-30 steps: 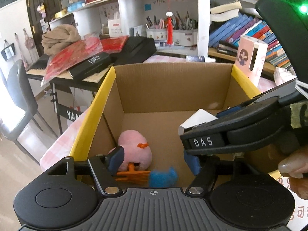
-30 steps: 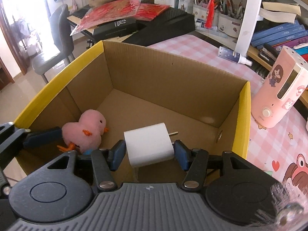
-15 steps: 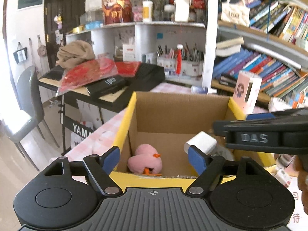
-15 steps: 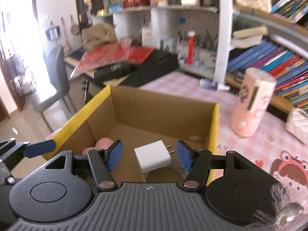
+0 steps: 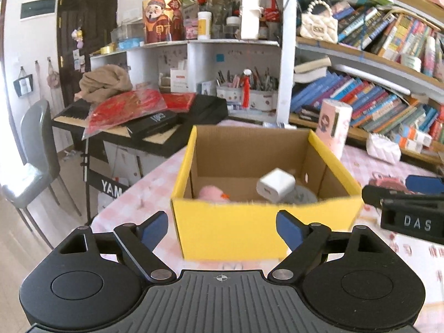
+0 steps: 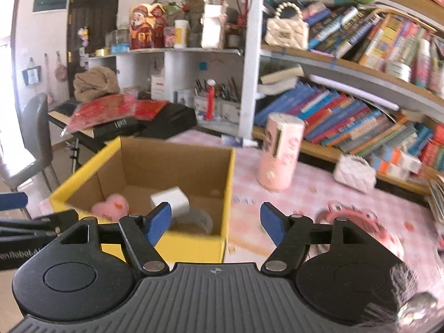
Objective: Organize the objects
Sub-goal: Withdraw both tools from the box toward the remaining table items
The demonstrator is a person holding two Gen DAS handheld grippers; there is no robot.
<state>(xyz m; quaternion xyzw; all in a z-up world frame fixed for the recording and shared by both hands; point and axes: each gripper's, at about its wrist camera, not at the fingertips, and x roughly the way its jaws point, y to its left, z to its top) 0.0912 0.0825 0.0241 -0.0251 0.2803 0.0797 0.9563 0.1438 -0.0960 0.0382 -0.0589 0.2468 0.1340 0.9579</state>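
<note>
A yellow cardboard box stands on the pink checked table; it also shows in the right wrist view. Inside lie a pink plush chick, a white charger plug and a grey roll. My left gripper is open and empty, held back in front of the box. My right gripper is open and empty, above the box's near right corner. Its side shows at the right of the left wrist view.
A pink cylinder device stands on the table behind the box. A white quilted pouch and a pink round object lie to the right. Bookshelves line the back. A keyboard stand and a chair are on the left.
My right gripper let go of the white charger plug, which now lies in the box. Both grippers have pulled up and back out of the box.
</note>
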